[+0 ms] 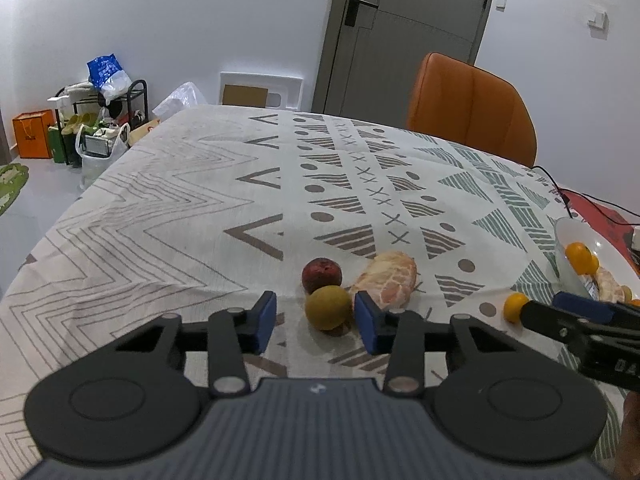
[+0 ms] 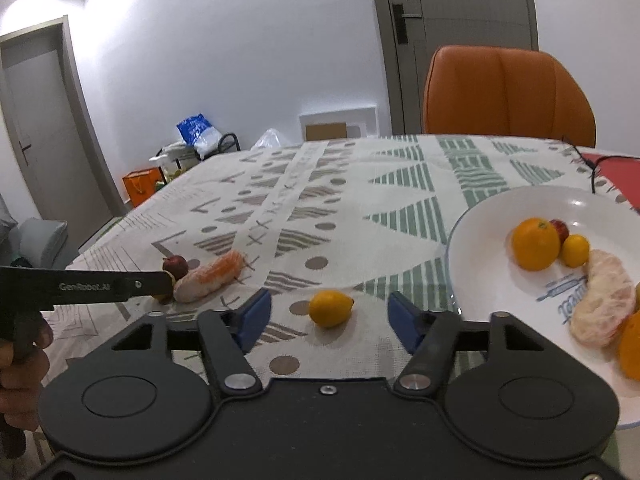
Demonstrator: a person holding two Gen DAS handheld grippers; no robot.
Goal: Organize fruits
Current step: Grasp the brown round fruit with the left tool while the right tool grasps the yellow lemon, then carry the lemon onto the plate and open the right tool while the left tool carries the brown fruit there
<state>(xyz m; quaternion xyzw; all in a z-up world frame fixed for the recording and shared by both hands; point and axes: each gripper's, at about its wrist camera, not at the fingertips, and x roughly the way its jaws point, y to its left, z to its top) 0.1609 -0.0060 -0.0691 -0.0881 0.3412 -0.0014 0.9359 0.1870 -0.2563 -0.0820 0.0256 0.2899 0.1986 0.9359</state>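
Both claws stand unclenched: centre the left claw (image 1: 315, 322) on the green fruit (image 1: 328, 307), the right claw (image 2: 330, 320) on the kumquat (image 2: 330, 307), then squeeze gently.

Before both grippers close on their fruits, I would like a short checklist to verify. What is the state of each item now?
1. Green-yellow fruit sits between the left gripper pads: ok, but the pads do not press it yet.
2. Small yellow citrus is centred in the right gripper: ok, with gaps on both sides.
3. Neighbours clear of the left pads: not ok, the peeled citrus piece lies right behind the right-hand pad; the dark red fruit is close.
4. Free space on the white plate: ok.
5. The two grippers clear of each other: cannot tell.
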